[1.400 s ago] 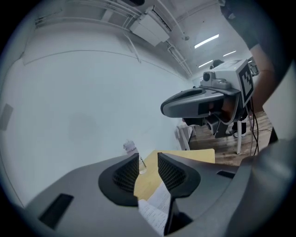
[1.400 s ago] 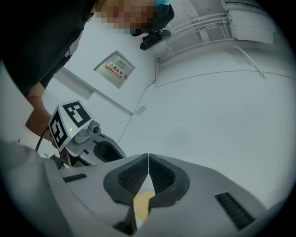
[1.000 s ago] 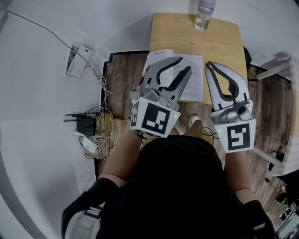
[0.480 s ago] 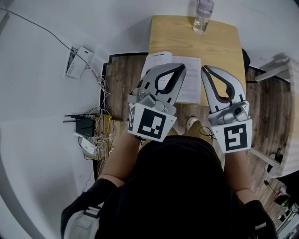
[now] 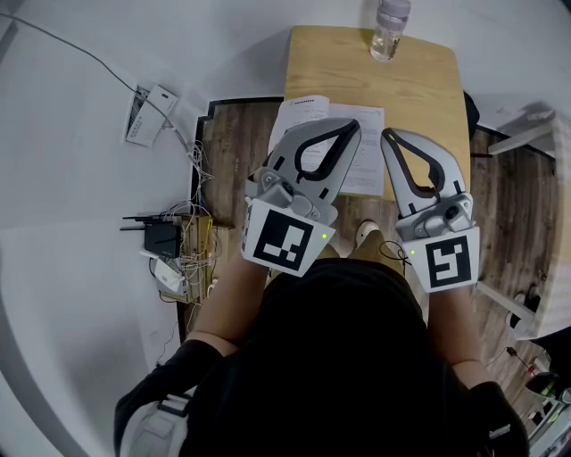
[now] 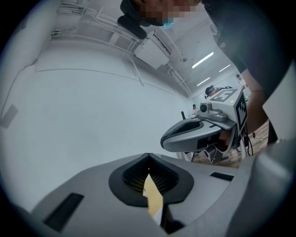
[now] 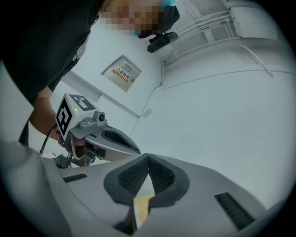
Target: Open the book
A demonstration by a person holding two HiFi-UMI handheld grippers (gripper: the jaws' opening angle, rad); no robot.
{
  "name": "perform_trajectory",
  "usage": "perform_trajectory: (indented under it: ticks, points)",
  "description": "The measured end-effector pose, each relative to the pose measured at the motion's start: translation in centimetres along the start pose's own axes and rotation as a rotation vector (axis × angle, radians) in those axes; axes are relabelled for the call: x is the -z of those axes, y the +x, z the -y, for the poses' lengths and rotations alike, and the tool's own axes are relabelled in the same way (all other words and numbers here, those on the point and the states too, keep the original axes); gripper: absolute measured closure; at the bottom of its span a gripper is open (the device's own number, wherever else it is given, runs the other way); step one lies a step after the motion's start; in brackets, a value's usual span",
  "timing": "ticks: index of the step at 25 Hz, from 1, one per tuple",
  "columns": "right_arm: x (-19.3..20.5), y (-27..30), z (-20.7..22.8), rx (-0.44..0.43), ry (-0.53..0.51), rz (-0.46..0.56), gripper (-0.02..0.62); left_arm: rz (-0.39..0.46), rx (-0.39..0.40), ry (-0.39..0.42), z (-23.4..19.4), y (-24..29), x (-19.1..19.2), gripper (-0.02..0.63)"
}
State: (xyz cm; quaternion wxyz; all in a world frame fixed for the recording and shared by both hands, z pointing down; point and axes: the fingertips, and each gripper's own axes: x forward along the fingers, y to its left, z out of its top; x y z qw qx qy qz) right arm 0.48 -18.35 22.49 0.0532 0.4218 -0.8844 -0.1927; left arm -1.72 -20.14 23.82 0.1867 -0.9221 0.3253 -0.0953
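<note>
The book (image 5: 305,112) lies open on the wooden table (image 5: 419,85), its white printed pages partly hidden under both grippers. My left gripper (image 5: 356,126) hovers over the pages with its jaws shut and nothing between them. My right gripper (image 5: 386,137) hangs beside it over the book's right side, also shut and empty. In the left gripper view the shut left gripper (image 6: 148,156) shows a sliver of table and page beneath, with the right gripper (image 6: 203,132) alongside. The right gripper view shows the shut right gripper (image 7: 148,156) and the left gripper (image 7: 99,134).
A clear water bottle (image 5: 389,27) stands at the table's far edge. On the floor to the left lie a black router (image 5: 162,239), tangled cables (image 5: 198,165) and a white power strip (image 5: 147,116). A shoe (image 5: 366,234) shows below the table.
The left gripper's jaws, wide open a second ago, have shut on nothing. Both grippers drifted slightly; the right one stayed shut.
</note>
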Motion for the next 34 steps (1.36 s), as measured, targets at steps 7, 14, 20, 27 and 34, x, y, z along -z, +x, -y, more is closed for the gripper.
perform_trajectory:
  ticks: [7, 14, 20, 27, 34]
  points:
    - [0.0, 0.0, 0.1, 0.012, -0.008, -0.001, 0.568, 0.026, 0.023, -0.021, 0.1, -0.4, -0.4, 0.595]
    - [0.0, -0.2, 0.4, 0.028, -0.021, -0.006, 0.568, 0.048, 0.05, -0.037, 0.6, -0.5, -0.6, 0.595]
    - [0.3, -0.1, 0.2, 0.022, -0.022, -0.015, 0.568, 0.045, 0.053, -0.045, 0.7, -0.5, -0.5, 0.595]
    - [0.3, 0.1, 0.3, 0.024, -0.029, -0.018, 0.568, 0.033, 0.058, -0.04, 0.4, -0.6, -0.4, 0.595]
    - [0.0, 0.6, 0.4, 0.016, -0.046, -0.018, 0.568, 0.032, 0.036, -0.036, -0.5, -0.8, -0.5, 0.595]
